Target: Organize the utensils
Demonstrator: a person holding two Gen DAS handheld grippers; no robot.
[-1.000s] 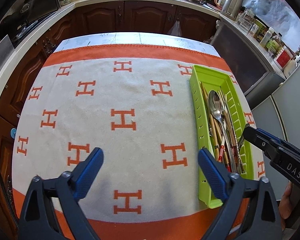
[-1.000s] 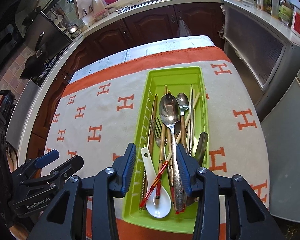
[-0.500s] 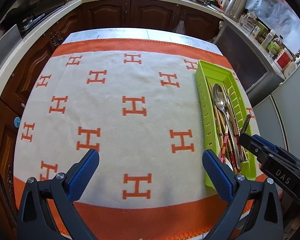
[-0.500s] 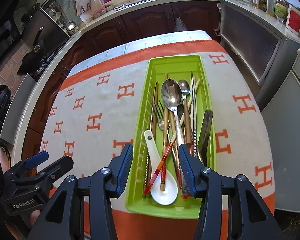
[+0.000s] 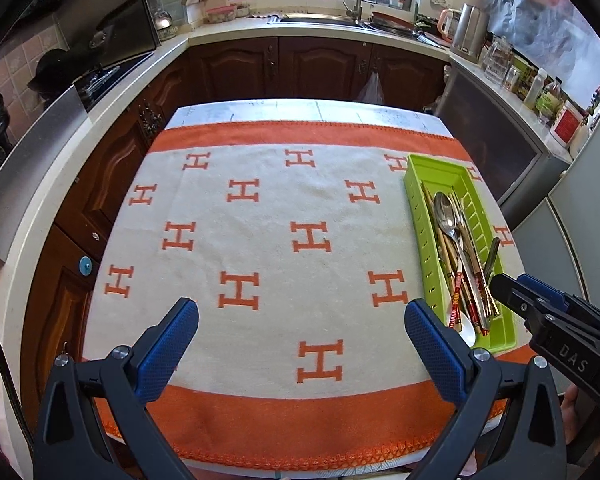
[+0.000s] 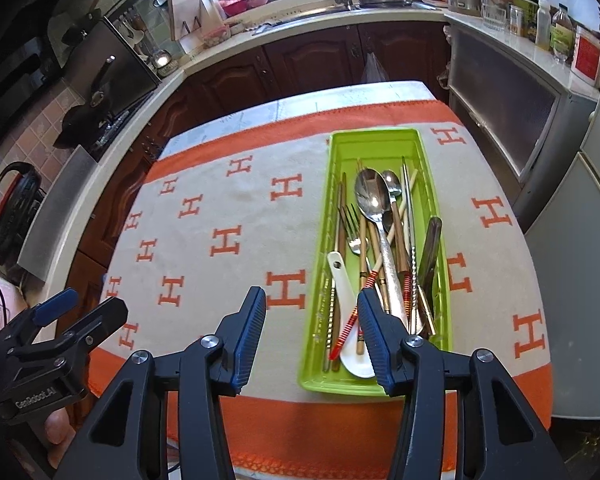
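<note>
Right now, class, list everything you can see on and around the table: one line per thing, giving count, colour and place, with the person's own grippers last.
Tray: one, lime green, right side of the cloth.
Large spoon: one, silver, tray's middle, bowl at the far end.
Ceramic spoon: one, white, tray's near left.
Fork: one, silver, left of the large spoon.
Chopsticks: several, wooden and metal, lengthwise in the tray.
Cloth: one, cream with orange H marks and orange border, covering the table.
Left gripper: black with blue pads, open, empty, above the cloth.
Right gripper: same colours, open, empty, jaws just opening, above the tray's near end.
</note>
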